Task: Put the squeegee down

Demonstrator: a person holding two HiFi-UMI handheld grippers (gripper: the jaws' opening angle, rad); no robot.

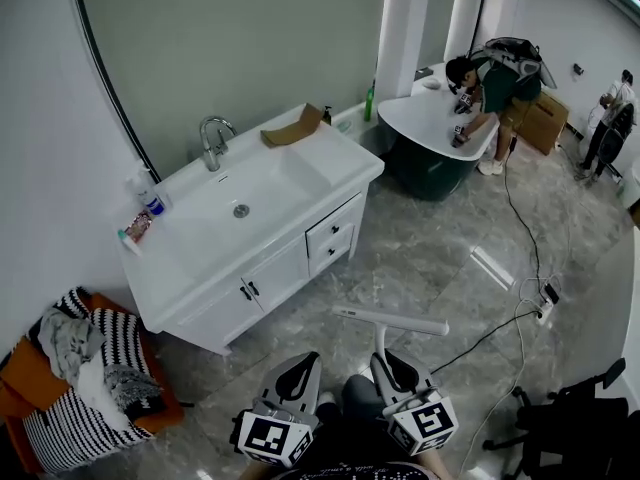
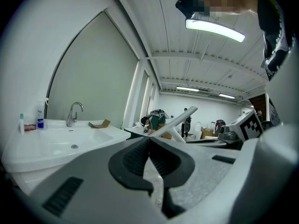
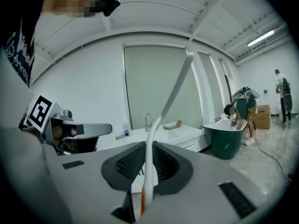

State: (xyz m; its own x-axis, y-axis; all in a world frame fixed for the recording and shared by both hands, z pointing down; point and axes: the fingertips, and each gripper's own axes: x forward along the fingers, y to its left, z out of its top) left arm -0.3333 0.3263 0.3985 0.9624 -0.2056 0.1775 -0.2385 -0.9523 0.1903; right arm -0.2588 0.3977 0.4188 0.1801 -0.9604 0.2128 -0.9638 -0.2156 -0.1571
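Your right tongs (image 1: 386,361) are pinching the thin stem of the white plastic T-shaped squeegee (image 1: 391,320); in the right gripper view the stem rises straight up between the ribbed pads (image 3: 132,162), which press on it from both sides; the squeegee's long crossbar sits at 12 o'clock from those tongs, in the air over the grey marbled floor (image 1: 430,258) and touching nothing else.

Your left tongs (image 1: 300,365) are pressed together with nothing between them; they hang just beside the right pair, at 9 o'clock from it, and take no part in the hold.

So the task has hardly begun, as far as I can judge; the squeegee is not yet down; it is fully carried, level with your hands, with no surface under it but the floor.

The white vanity bench (image 1: 345,163) with its moulded basin and chrome tap (image 1: 212,140) stands at 11 o'clock from you, well apart; its flat right end, near the brown folded piece (image 1: 293,128), looks like the likeliest resting place, though the task names none.

What is left, then: carry the squeegee to a surface; lower it until the crossbar or stem rests; spread the right tongs; draw them clear without dragging the stem along.
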